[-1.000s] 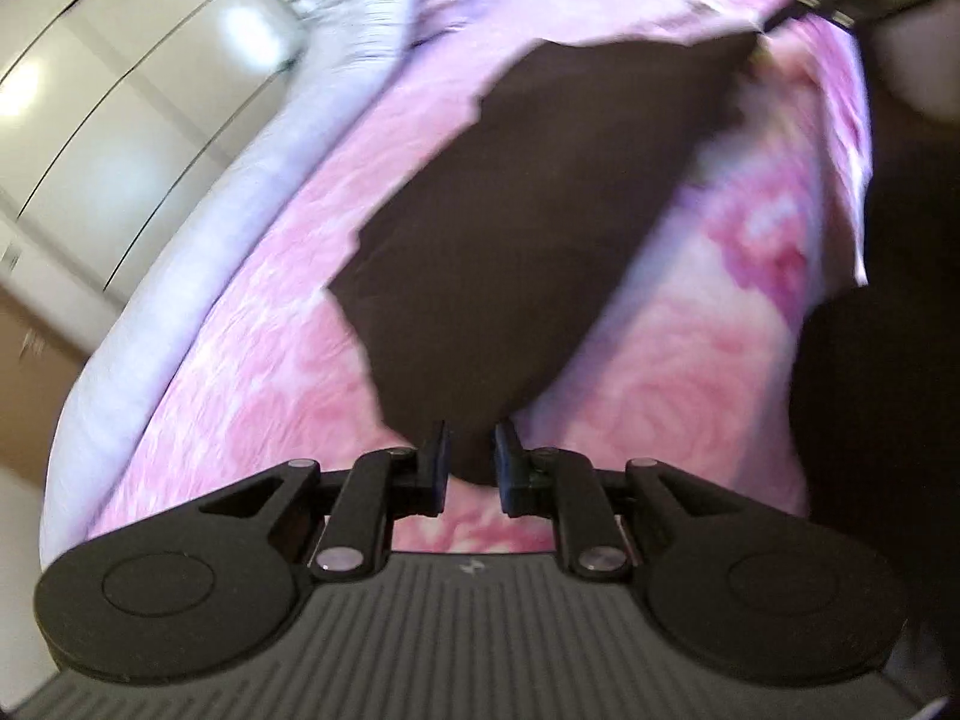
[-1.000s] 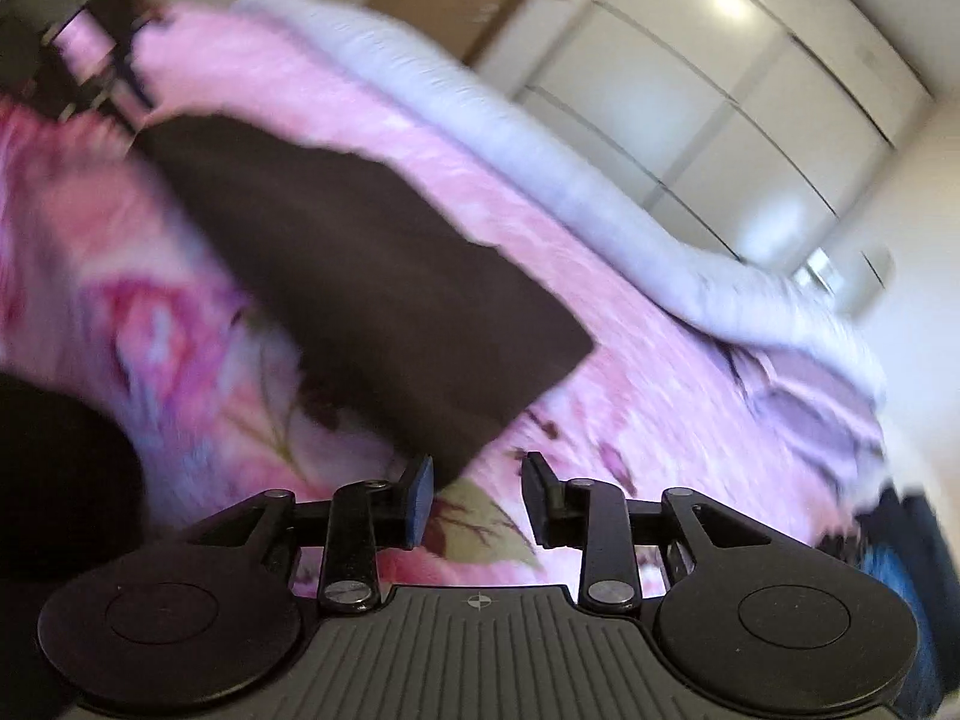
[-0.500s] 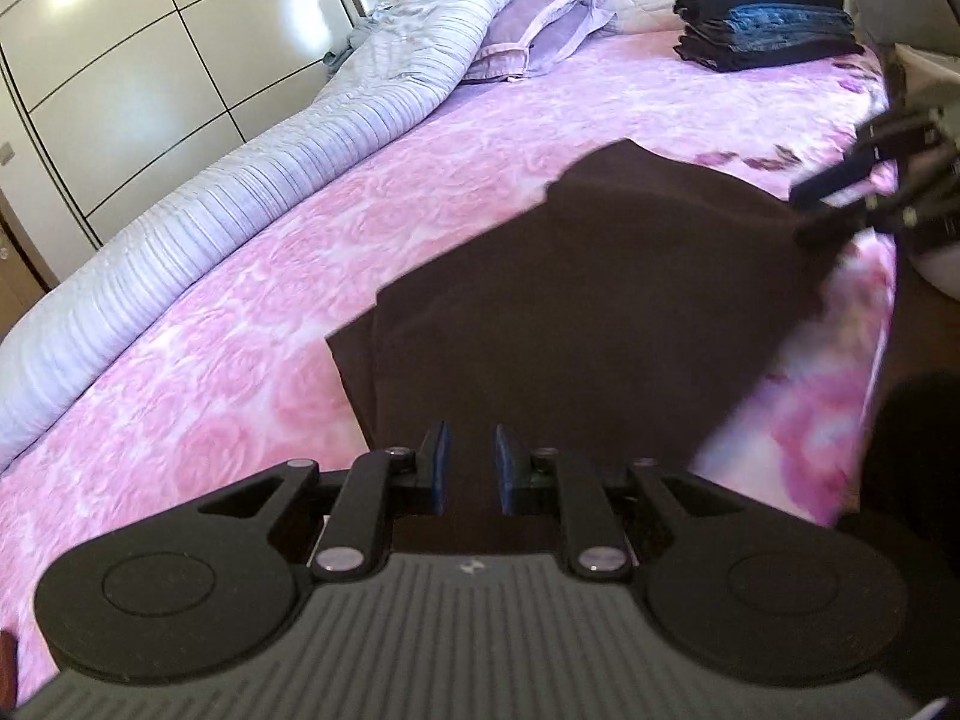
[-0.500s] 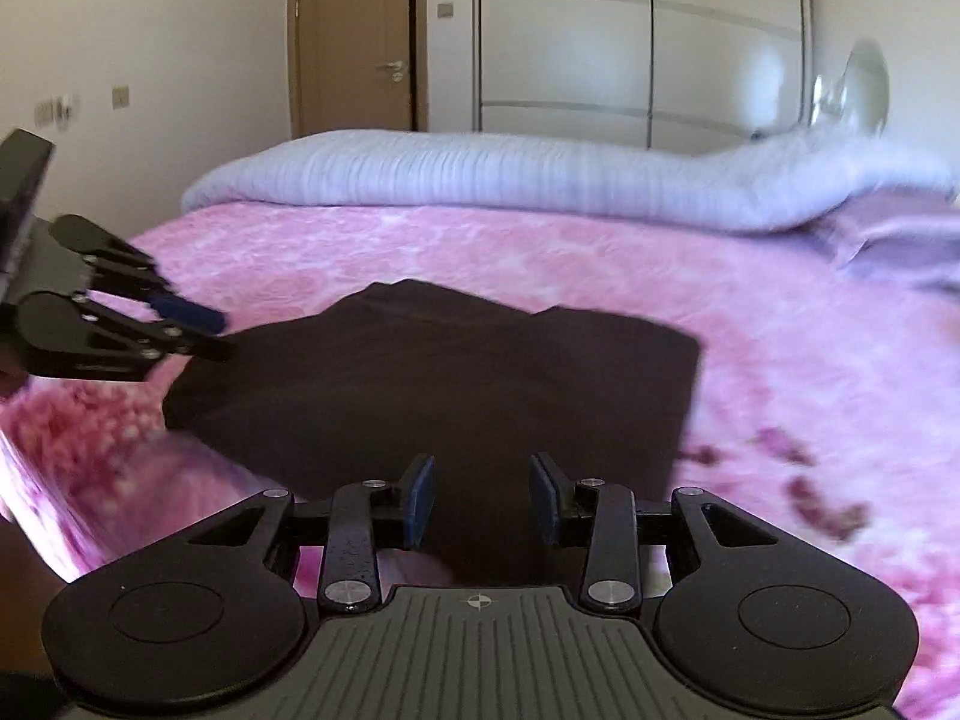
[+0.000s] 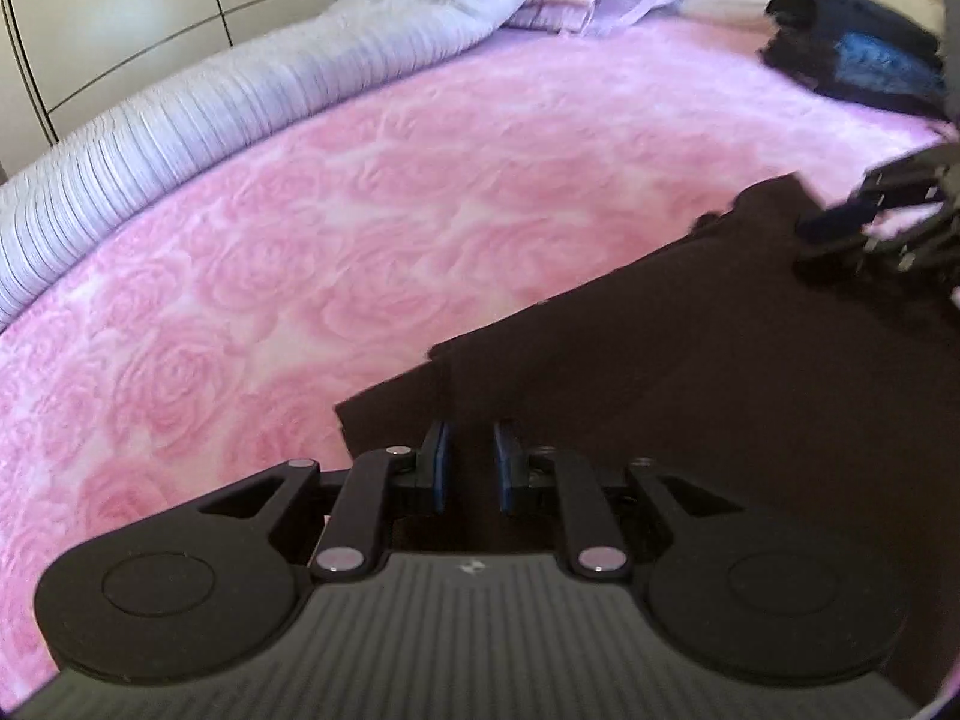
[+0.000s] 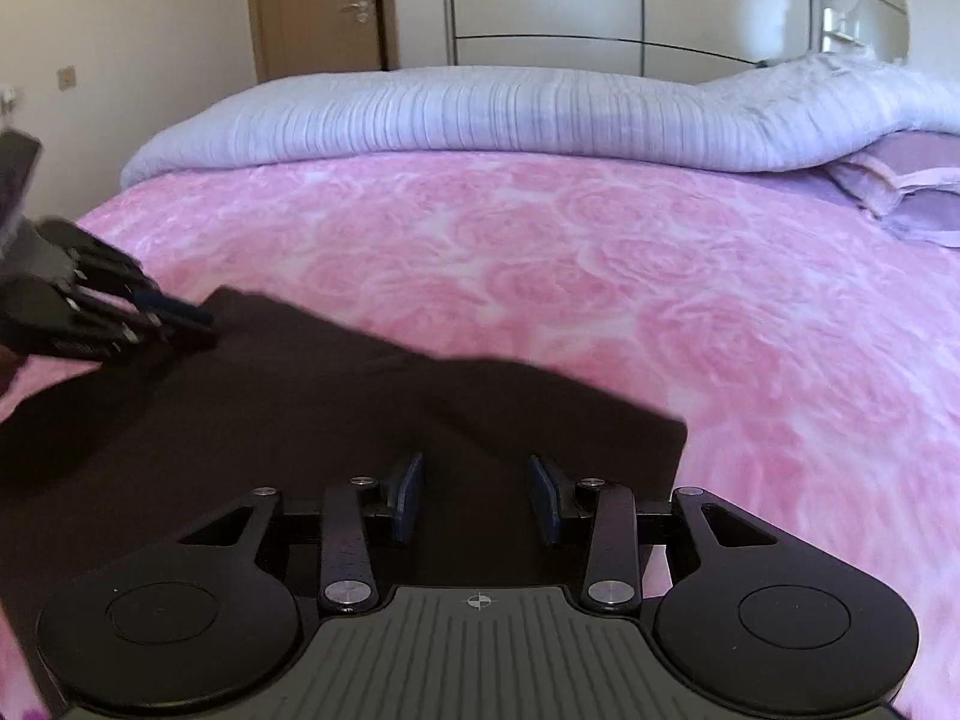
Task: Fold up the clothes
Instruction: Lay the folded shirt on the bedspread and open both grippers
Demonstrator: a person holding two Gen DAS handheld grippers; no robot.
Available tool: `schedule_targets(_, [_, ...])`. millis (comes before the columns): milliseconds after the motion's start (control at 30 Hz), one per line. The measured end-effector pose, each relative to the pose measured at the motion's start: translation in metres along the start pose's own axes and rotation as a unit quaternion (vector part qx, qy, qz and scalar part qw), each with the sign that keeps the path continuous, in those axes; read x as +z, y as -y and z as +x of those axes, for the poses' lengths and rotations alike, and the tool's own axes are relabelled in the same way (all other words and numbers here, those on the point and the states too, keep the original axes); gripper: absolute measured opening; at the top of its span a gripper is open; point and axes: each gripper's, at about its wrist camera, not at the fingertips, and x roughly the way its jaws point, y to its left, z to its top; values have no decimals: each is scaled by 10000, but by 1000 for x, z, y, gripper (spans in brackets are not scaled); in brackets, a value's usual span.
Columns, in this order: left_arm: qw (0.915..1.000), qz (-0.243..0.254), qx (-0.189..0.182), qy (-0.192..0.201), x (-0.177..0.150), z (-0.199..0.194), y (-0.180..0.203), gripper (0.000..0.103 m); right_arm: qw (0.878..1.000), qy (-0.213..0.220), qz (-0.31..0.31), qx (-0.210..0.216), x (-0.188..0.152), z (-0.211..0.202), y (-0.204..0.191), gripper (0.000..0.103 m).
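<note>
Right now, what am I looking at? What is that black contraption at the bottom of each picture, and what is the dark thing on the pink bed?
There is no robot here. A person holds a two-finger gripper in each hand, and each carries a wide-angle camera looking along its fingers. One picture comes from the left gripper, the other from the right gripper; each gripper also shows in the other's view. The dark thing is a brown garment, lying flat on the pink rose bedspread for folding. Both grippers are open over its edge and hold nothing. A rolled lilac duvet lies along the far side, and a stack of dark folded clothes sits near the pillows.
</note>
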Motion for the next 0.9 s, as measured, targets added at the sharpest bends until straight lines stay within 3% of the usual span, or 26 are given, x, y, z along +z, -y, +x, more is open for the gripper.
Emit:
schedule_targets(133, [9986, -419, -265, 177, 7, -16, -14, 15, 9990, 291, 344, 33, 8, -8, 20, 38])
schedule_targets(200, [9951, -774, -580, 184, 11, -18, -24, 27, 9975, 428, 563, 42, 10, -13, 30, 38])
schedule_targets(267, [9917, -995, -798, 153, 14, -15, -30, 28, 9950, 479, 878, -21, 9, -18, 44, 39])
schedule_targets(367, [9920, -955, -806, -174, 19, 4, -29, 28, 9920, 290, 1220, -162, 4, -12, 62, 40])
schedule_targets(400, [9908, -1025, -861, -200, 19, 9, -30, 27, 9900, 251, 1387, -88, 2, -10, 68, 40])
schedule_targets(467, [9877, -1188, -1000, -163, 19, 12, -31, 1, 9842, 197, 1752, 173, -1, -5, 78, 40])
schedule_targets(500, [9865, -1239, -1061, -118, 20, 10, -30, 1, 9813, 162, 1899, 268, -2, -3, 82, 39])
schedule_targets(533, [9885, -1179, -946, 28, 20, 3, -28, 1, 9793, 140, 1988, 354, -3, -2, 85, 14])
schedule_targets(567, [9903, -1097, -830, 206, 21, -5, -26, 1, 9798, 139, 1960, 379, -2, -3, 85, 2])
schedule_targets(633, [9904, -1106, -698, 440, 22, -15, -26, 1, 9839, 212, 1759, 228, 5, -9, 85, 2])
schedule_targets(733, [9945, -900, -494, 206, 20, 4, -21, 1, 9861, 69, 1660, 98, 6, 3, 84, 2])
schedule_targets(900, [9915, -1200, -504, 67, 13, 17, -27, 7, 9859, -32, 1667, -136, 1, 9, 81, 4])
